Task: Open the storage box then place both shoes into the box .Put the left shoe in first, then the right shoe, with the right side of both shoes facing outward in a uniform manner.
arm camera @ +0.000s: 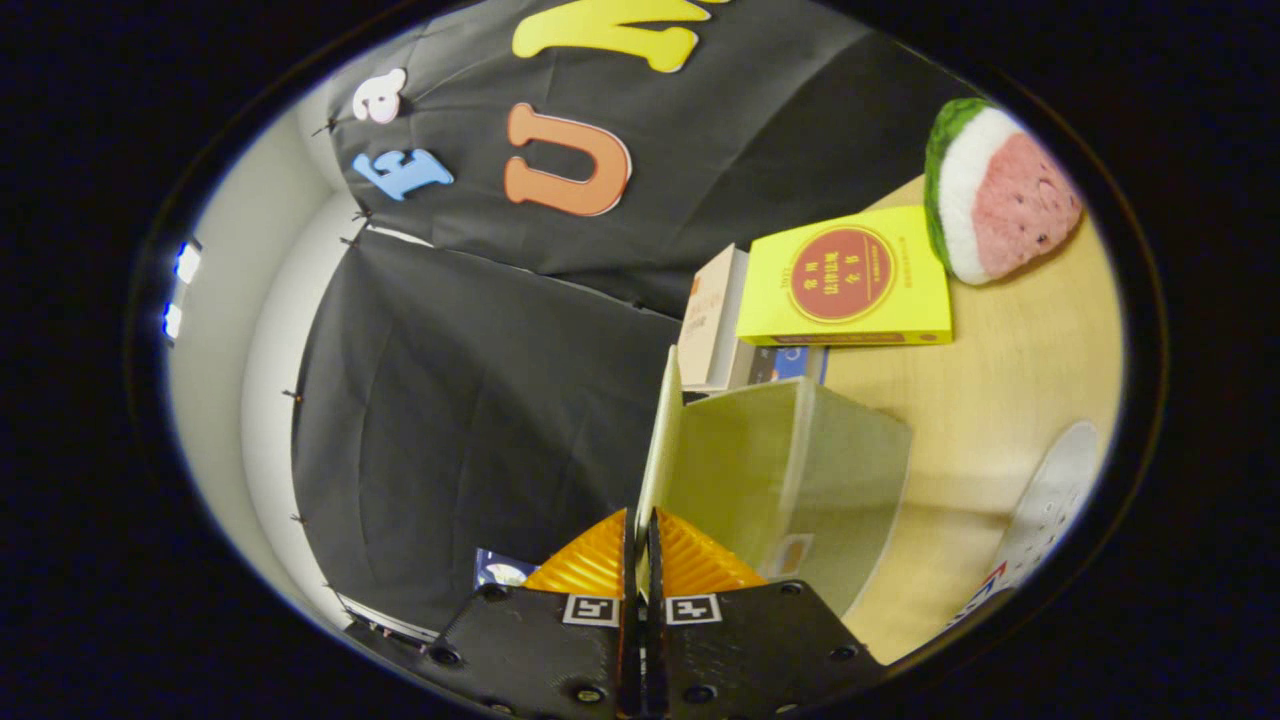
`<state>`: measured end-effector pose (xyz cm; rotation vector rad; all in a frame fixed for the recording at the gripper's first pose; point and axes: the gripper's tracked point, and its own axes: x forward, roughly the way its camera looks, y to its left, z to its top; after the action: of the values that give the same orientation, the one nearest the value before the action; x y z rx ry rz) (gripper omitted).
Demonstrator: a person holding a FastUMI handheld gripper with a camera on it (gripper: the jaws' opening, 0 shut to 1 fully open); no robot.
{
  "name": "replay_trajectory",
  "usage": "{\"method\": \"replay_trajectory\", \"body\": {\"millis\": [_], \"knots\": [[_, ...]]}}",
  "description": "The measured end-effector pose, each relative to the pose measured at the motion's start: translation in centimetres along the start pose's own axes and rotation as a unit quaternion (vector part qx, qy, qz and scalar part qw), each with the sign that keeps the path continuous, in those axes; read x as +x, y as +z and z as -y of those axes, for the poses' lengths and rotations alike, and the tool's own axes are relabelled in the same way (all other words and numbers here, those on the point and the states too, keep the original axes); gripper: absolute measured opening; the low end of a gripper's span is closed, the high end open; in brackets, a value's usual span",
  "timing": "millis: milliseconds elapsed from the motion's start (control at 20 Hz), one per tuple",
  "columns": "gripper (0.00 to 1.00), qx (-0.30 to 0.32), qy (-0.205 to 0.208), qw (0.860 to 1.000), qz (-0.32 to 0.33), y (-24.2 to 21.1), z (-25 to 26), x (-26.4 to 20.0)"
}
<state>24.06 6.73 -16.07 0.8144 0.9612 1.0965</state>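
Note:
My gripper [640, 525] is shut on the thin lid panel [661, 440] of the storage box [800, 480]. The view is rolled sideways, so the table runs up the right side. The box is a translucent pale green container standing on the wooden table, and its lid edge rises straight ahead from between my two fingers. The lid stands swung away from the box body, edge-on to me. The inside of the box is hard to make out through its frosted wall.
Beyond the box lies a yellow book [848, 280] on a stack of other books [712, 320]. A watermelon-slice plush [1000, 195] rests farther along the wooden table [1000, 400]. A white patterned object [1050, 510] lies beside the box. Black cloth walls the booth.

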Motion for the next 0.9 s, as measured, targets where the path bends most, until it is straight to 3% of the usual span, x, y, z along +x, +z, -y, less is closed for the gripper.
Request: {"method": "replay_trajectory", "body": {"millis": [450,550,800,900], "knots": [[0.02,-0.032,-0.013,0.999,-0.007,-0.4,-9.3,8.8],[0.09,-0.04,-0.025,0.999,-0.003,-0.1,-10.4,11.6],[0.12,-0.052,-0.037,0.998,-0.002,-1.0,-12.9,17.9],[0.27,-0.055,-0.031,0.998,-0.002,-1.7,-13.7,19.4]]}}
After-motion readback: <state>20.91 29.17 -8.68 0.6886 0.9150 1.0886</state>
